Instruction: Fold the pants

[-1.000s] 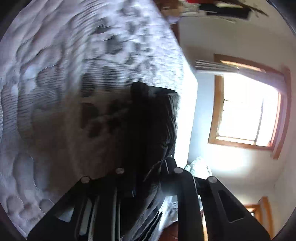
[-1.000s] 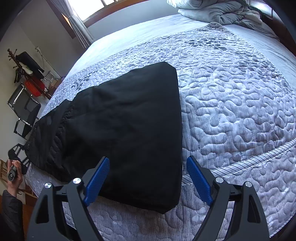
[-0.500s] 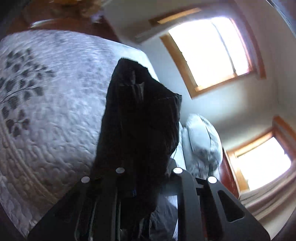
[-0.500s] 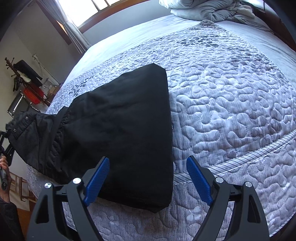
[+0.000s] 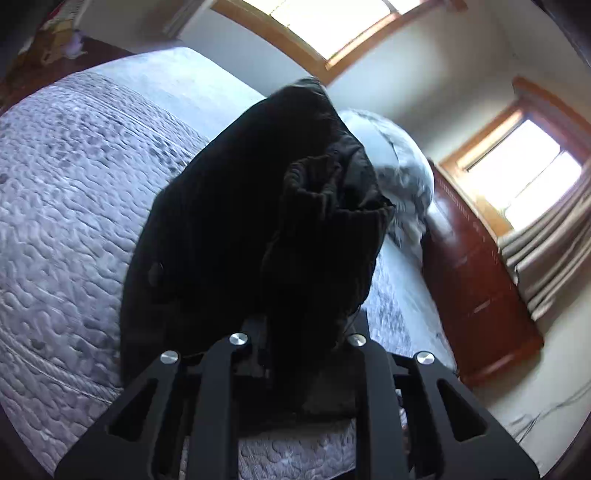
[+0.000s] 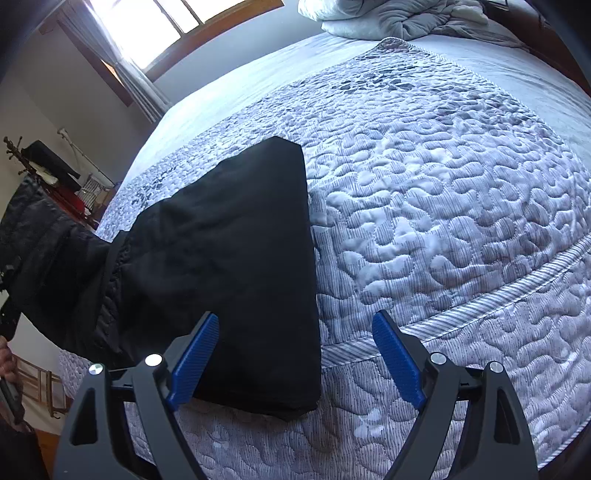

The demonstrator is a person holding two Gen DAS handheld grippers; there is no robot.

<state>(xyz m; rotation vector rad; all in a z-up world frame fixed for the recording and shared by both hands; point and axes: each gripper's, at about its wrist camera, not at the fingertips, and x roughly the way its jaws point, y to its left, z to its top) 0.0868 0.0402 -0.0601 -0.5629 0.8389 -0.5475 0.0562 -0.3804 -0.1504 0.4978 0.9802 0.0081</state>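
Black pants lie across the grey quilted bed, their leg end flat near the front edge. The waist end is lifted off the bed at the far left. In the left wrist view that waist end hangs bunched in front of the camera, and my left gripper is shut on it, with the fingertips buried in the cloth. My right gripper hovers open over the leg end. One blue pad is above the cloth, the other above the quilt, and neither holds anything.
Pillows and a crumpled duvet lie at the head of the bed. A brown wooden dresser stands beside it under a window. A coat rack stands by the far wall, and a hand shows at the left edge.
My left gripper has risen and rolled, lifting the waist end of the pants off the bed. The right gripper has drifted slightly and stayed open.
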